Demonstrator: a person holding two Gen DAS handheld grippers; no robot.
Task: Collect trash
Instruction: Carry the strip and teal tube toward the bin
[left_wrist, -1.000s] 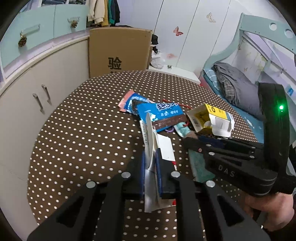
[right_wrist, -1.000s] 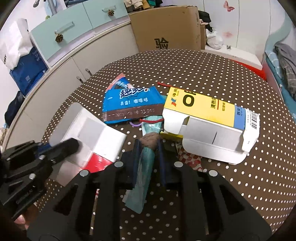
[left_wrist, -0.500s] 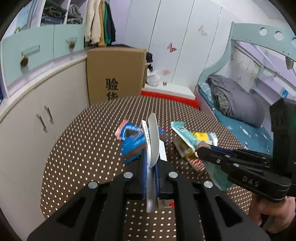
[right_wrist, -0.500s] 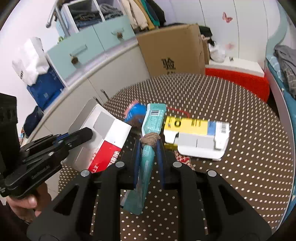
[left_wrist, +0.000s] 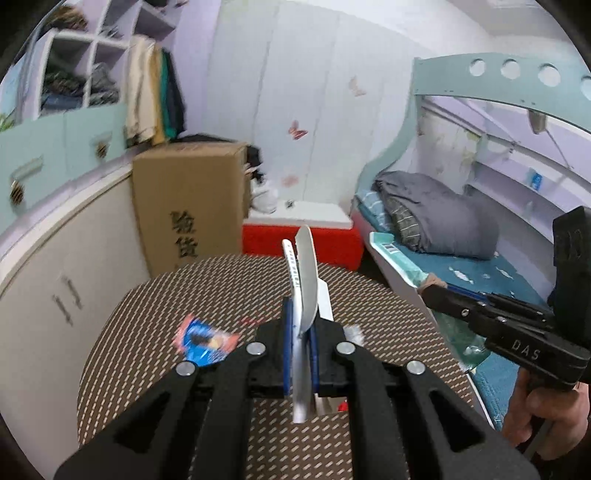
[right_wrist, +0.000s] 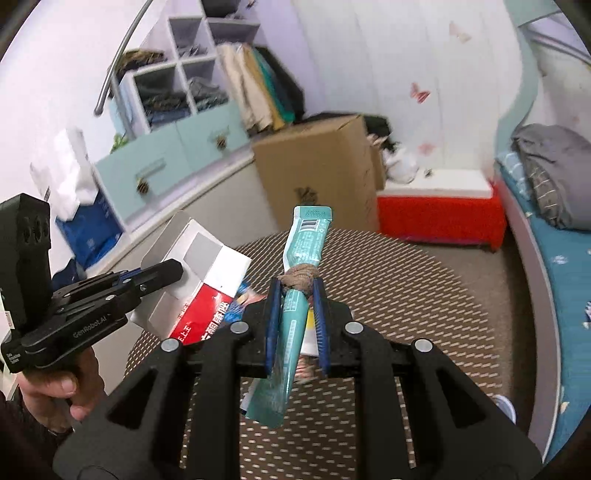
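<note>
My left gripper (left_wrist: 300, 321) is shut on a flattened white and red carton (left_wrist: 306, 280), seen edge-on, held high above the round dotted table (left_wrist: 147, 332). The carton's face shows in the right wrist view (right_wrist: 207, 280). My right gripper (right_wrist: 295, 295) is shut on a teal wrapper (right_wrist: 301, 266) with a brown knot around it, also lifted above the table; it shows in the left wrist view (left_wrist: 399, 258). A blue snack wrapper (left_wrist: 203, 339) lies on the table.
A cardboard box (left_wrist: 184, 206) stands behind the table beside white cabinets (left_wrist: 55, 258). A red and white box (left_wrist: 303, 236) sits on the floor at the back. A bed (left_wrist: 461, 251) with a grey blanket is at the right.
Both grippers have risen well above the table with their trash still held. The table and remaining wrappers now lie far below and partly out of view.
</note>
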